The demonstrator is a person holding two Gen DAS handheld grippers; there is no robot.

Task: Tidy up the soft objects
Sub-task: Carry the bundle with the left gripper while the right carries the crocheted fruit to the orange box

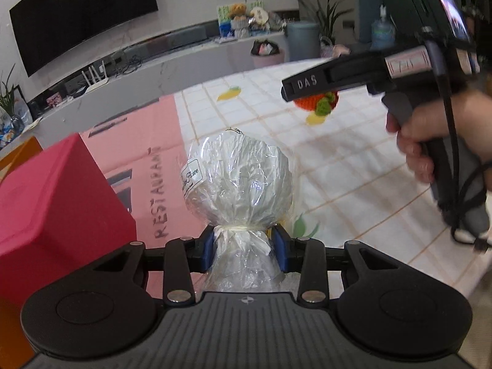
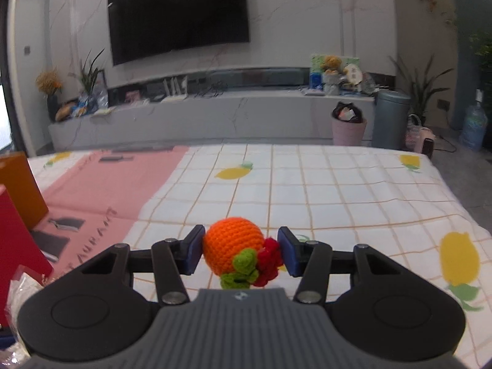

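Observation:
My left gripper is shut on the tied neck of a clear plastic-wrapped white ball with a small label, held above the table. My right gripper is shut on an orange crocheted fruit with green and red trim, held above the checked cloth. In the left wrist view the right gripper is at the upper right, with the orange fruit showing under its fingers.
A red box stands at the left, also in the right wrist view, with an orange box behind it. The table has a pink cloth and a lemon-print checked cloth. Crinkled plastic lies at bottom left.

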